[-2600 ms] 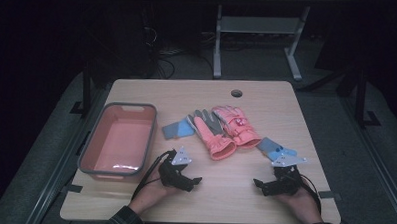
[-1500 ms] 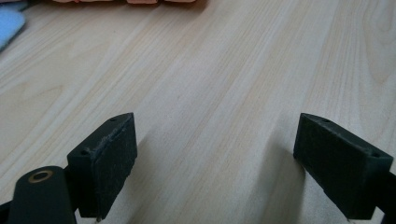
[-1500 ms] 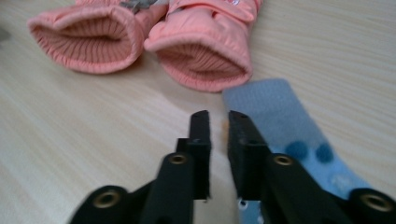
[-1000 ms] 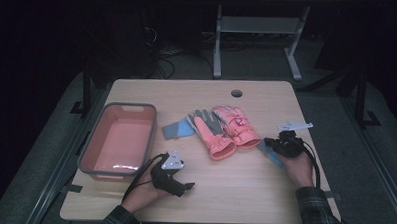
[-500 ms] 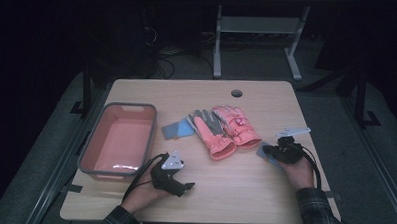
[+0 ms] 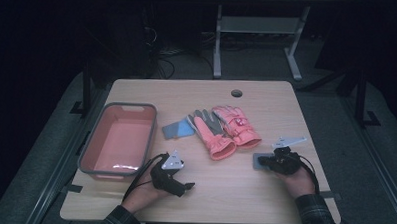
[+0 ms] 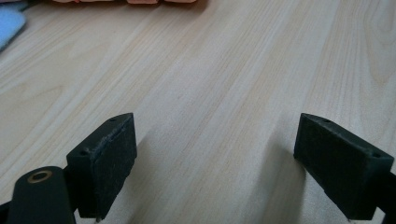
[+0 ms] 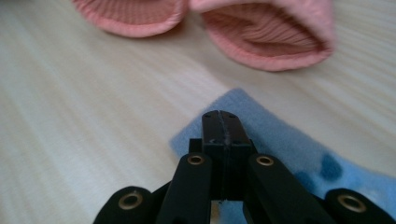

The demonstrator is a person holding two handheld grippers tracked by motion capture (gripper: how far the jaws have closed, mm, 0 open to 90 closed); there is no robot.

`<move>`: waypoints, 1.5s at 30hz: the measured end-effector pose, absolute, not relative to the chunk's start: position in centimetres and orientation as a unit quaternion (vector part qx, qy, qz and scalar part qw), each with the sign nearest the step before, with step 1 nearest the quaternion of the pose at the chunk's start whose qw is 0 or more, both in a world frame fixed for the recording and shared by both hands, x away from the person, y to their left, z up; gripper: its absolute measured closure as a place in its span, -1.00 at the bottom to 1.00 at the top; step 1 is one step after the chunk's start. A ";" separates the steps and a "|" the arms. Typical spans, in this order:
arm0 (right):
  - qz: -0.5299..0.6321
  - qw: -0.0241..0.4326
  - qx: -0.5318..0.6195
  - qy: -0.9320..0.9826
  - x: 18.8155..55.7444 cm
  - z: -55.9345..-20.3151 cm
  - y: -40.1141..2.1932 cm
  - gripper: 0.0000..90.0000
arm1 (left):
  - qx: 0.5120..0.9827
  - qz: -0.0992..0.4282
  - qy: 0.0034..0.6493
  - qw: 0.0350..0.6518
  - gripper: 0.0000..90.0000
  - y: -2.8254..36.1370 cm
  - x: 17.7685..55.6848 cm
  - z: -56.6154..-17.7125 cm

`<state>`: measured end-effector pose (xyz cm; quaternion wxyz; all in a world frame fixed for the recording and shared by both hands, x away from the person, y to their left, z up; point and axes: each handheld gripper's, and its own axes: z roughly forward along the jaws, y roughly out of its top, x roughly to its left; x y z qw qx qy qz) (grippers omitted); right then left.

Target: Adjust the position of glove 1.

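right gripper view: right gripper (image 8: 222, 122), closed, over blue cloth (image 8: 285, 144) edge; left gripper (image 7: 224, 154) open.

Overhead view, two close tabletop (image 6: 263, 199) views

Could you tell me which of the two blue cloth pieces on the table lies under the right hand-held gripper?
The blue cloth near the table's right edge, just below the pink gloves' cuffs; the right hand-held gripper, jaws shut, rests over it. The other blue cloth lies between the gloves and the pink bin.
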<state>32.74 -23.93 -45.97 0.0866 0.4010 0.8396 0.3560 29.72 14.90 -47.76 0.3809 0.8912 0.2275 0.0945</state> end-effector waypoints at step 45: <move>0.323 0.109 0.439 0.831 32.6 -46.3 -26.6 1.00 | 0.891 0.095 0.230 0.380 -0.73 14.8 29.7 -47.8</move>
